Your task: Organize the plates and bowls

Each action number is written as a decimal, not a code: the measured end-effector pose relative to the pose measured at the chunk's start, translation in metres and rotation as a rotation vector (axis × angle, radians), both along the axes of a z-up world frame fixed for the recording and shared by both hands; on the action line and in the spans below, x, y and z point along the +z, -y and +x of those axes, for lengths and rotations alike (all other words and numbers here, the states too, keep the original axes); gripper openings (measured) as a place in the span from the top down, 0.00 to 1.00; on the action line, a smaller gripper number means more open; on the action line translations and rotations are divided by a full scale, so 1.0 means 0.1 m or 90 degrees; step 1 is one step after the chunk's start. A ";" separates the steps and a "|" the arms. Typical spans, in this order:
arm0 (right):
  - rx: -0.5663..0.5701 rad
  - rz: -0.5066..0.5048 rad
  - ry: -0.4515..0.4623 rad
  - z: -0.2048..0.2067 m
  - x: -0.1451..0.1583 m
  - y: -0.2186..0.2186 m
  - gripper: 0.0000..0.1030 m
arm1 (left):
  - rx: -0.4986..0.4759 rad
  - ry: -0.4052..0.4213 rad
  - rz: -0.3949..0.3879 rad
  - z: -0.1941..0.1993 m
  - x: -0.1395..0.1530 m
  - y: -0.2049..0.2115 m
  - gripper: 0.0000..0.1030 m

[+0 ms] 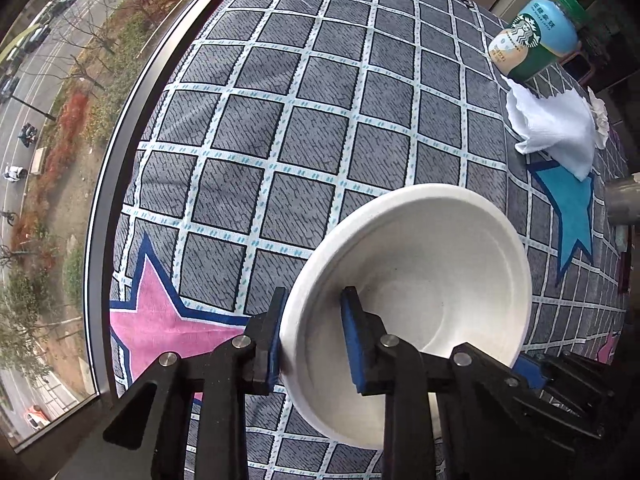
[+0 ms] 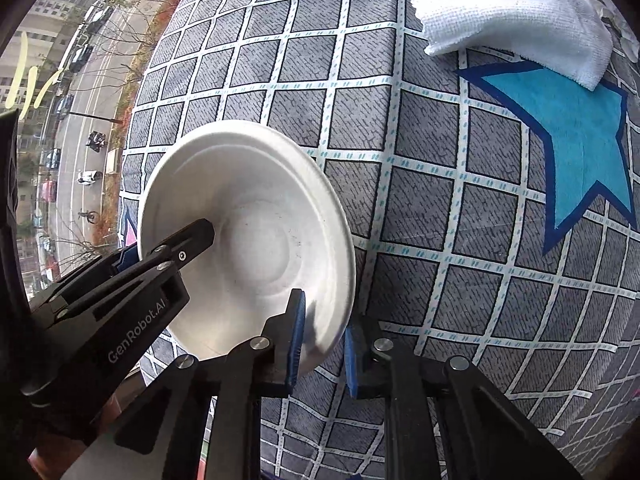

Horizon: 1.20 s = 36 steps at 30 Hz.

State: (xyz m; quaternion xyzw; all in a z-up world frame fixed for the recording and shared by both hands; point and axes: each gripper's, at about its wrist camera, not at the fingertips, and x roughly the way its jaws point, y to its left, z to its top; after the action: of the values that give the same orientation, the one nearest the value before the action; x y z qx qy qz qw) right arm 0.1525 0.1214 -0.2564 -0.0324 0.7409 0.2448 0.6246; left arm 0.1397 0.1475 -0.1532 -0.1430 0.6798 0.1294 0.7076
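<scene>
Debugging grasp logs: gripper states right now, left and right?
Left gripper: closed on the white bowl rim.
Right gripper: fingers straddle the opposite rim; grip cannot be told.

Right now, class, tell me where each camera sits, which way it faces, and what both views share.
Left wrist: on the left hand-held gripper, facing along its fingers at the white bowl whose rim they straddle, the checked tablecloth beyond.
Right wrist: on the right hand-held gripper, facing the bowl's opposite rim; the left one shows too.
Shared: bowl, tablecloth, white cloth, blue star, window.
</scene>
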 end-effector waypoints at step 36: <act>-0.019 -0.067 -0.009 -1.10 0.26 1.55 0.75 | -0.127 0.010 -0.009 -1.37 0.70 1.65 0.70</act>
State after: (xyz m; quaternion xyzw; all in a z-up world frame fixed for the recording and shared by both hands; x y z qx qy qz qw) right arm 0.0424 -0.0335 -0.2301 -0.0525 0.7574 0.1964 0.6205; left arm 0.0028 -0.0179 -0.0831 -0.0805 0.6860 0.0524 0.7212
